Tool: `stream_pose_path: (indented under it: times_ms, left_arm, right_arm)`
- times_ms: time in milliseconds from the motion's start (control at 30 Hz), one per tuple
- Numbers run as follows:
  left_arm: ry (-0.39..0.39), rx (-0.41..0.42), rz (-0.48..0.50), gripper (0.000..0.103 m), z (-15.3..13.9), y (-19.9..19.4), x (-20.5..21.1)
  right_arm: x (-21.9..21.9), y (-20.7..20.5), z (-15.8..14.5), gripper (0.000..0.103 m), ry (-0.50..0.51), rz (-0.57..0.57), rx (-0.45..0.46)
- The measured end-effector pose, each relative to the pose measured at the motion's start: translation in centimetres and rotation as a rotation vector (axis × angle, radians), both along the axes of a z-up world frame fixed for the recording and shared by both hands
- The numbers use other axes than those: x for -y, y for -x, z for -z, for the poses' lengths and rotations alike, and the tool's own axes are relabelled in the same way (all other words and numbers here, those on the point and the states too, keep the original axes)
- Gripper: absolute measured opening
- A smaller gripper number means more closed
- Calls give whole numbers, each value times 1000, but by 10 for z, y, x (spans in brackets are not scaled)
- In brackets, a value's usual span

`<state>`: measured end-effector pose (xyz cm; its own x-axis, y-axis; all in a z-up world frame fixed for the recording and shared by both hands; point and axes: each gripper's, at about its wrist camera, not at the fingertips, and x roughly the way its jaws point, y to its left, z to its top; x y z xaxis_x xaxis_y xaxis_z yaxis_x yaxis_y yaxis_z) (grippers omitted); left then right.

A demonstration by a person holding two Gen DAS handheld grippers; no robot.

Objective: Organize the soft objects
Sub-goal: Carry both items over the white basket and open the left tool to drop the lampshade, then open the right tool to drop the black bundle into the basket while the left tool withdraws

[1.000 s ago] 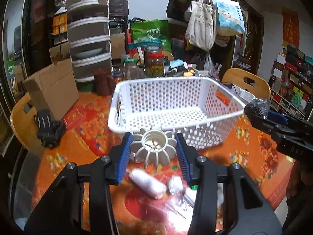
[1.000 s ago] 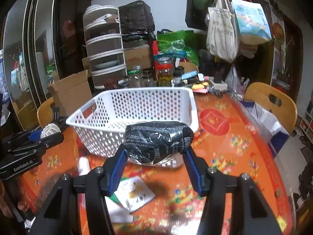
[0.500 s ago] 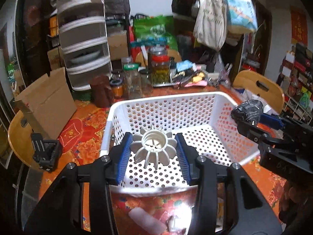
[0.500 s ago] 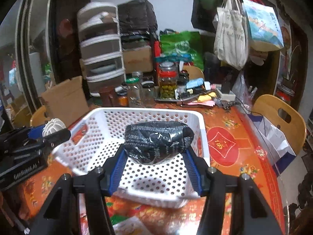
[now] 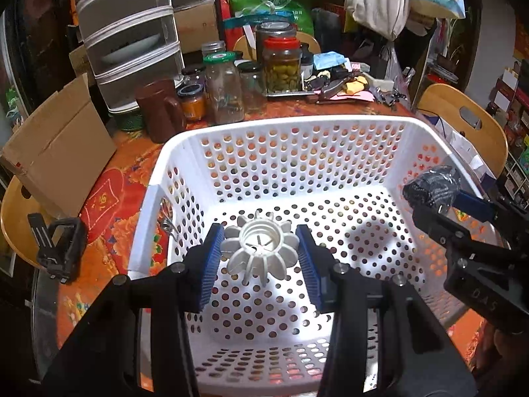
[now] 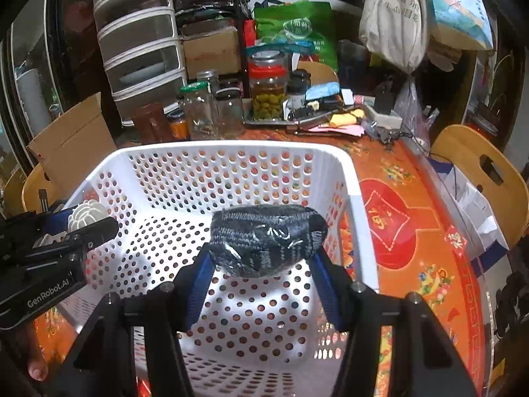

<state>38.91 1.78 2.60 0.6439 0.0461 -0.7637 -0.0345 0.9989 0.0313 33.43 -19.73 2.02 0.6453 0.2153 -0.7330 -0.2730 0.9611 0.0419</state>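
Far left: cardboard box (image 5: 62, 142) and a black clip (image 5: 59, 251) on the orange patterned table (image 6: 413, 205). Left gripper (image 5: 261, 251) pinches a white ribbed flower-shaped piece (image 5: 261, 253) between its blue pads, held above the floor of the white perforated basket (image 5: 297, 152), near the left wall. Nothing lies on the basket floor. Right gripper (image 6: 261, 261) is clamped on a dark knitted bundle in clear wrap (image 6: 267, 240), held over the basket's right half, inside the rim. Jars (image 5: 251, 82) stand behind the basket; wooden chair (image 6: 479, 172) far right.
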Motion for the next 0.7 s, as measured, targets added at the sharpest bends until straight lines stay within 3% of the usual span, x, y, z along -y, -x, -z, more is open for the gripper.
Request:
stream_pose_path:
  times_ms: [467, 600, 700]
  left_arm:
    - [24, -21, 1, 44, 16, -6, -4]
    - [29, 1, 4, 68, 11, -2, -5]
    - [36, 27, 2, 74, 5, 4, -6]
  right_arm:
    - [-6, -3, 1, 59, 7, 12, 1]
    - [-5, 0, 0, 60, 9, 12, 17]
    - [-5, 4, -1, 61, 3, 7, 24]
